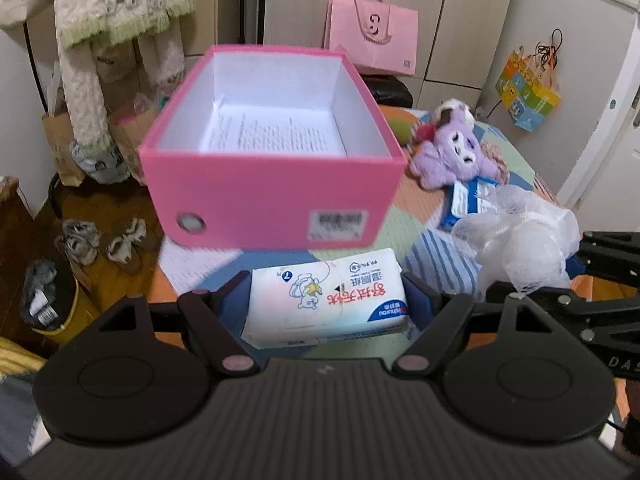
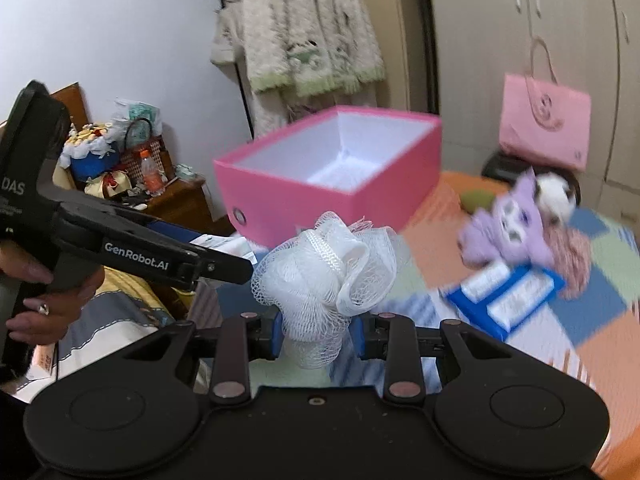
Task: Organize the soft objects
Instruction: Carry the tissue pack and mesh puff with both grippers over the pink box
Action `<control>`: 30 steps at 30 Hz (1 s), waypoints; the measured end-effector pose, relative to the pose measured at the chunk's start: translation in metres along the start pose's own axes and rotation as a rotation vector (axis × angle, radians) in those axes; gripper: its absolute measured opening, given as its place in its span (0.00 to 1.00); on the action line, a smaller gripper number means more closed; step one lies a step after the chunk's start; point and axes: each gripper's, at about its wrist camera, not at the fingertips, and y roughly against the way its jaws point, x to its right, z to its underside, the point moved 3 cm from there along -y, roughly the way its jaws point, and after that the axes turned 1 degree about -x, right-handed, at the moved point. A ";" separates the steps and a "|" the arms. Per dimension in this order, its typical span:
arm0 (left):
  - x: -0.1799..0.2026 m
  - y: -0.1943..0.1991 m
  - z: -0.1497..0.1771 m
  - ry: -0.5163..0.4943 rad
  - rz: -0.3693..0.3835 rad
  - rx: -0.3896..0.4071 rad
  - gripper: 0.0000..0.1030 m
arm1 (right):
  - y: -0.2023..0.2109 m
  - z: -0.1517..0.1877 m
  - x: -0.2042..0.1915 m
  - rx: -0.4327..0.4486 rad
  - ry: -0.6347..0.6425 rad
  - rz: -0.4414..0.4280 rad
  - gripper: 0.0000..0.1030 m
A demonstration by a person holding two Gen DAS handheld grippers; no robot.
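Observation:
An open pink box (image 1: 272, 200) with a white, empty inside stands on the patchwork bedspread (image 1: 404, 224) straight ahead. My left gripper (image 1: 326, 284) is shut on a white pack of wet wipes (image 1: 324, 304), held just short of the box's front wall. In the right wrist view my right gripper (image 2: 318, 332) is shut on a white mesh bath pouf (image 2: 328, 264), in front of the pink box (image 2: 320, 200). The left gripper (image 2: 224, 252) reaches in from the left there, with a hand on its grip. To the right lie a purple plush toy (image 2: 508, 232) and a blue packet (image 2: 504, 292).
A pink paper bag (image 1: 372, 36) stands behind the box by the wardrobe. Knitted clothes (image 1: 116, 8) hang at the left over shoes (image 1: 100, 244) and a yellow bin (image 1: 52, 300) on the floor. A cluttered nightstand (image 2: 120, 168) stands left of the bed.

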 end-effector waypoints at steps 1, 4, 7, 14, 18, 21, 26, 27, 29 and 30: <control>-0.003 0.001 -0.006 0.000 0.006 -0.002 0.76 | -0.002 -0.005 -0.002 0.002 0.007 -0.003 0.35; -0.011 0.000 -0.026 -0.001 0.031 -0.012 0.76 | -0.009 -0.026 -0.006 0.016 0.033 -0.002 0.36; -0.017 -0.002 -0.045 0.003 0.057 -0.008 0.76 | -0.018 -0.046 -0.005 0.025 0.053 -0.002 0.36; -0.030 -0.020 -0.094 -0.023 0.085 0.005 0.76 | -0.048 -0.090 0.016 0.040 0.062 0.011 0.36; -0.034 -0.038 -0.121 -0.042 0.085 0.006 0.76 | -0.071 -0.113 0.035 0.039 0.085 0.004 0.36; -0.041 -0.060 -0.143 -0.026 0.108 -0.020 0.76 | -0.091 -0.130 0.051 0.031 0.115 0.007 0.36; -0.054 -0.110 -0.179 0.010 0.080 -0.050 0.76 | -0.136 -0.155 0.080 -0.014 0.161 0.015 0.36; -0.057 -0.119 -0.185 0.024 0.075 -0.061 0.76 | -0.145 -0.159 0.085 -0.026 0.165 0.006 0.36; -0.066 -0.139 -0.196 0.069 0.080 -0.088 0.76 | -0.164 -0.167 0.094 -0.062 0.186 -0.011 0.36; -0.069 -0.147 -0.201 0.078 0.083 -0.082 0.76 | -0.173 -0.170 0.097 -0.080 0.197 -0.016 0.36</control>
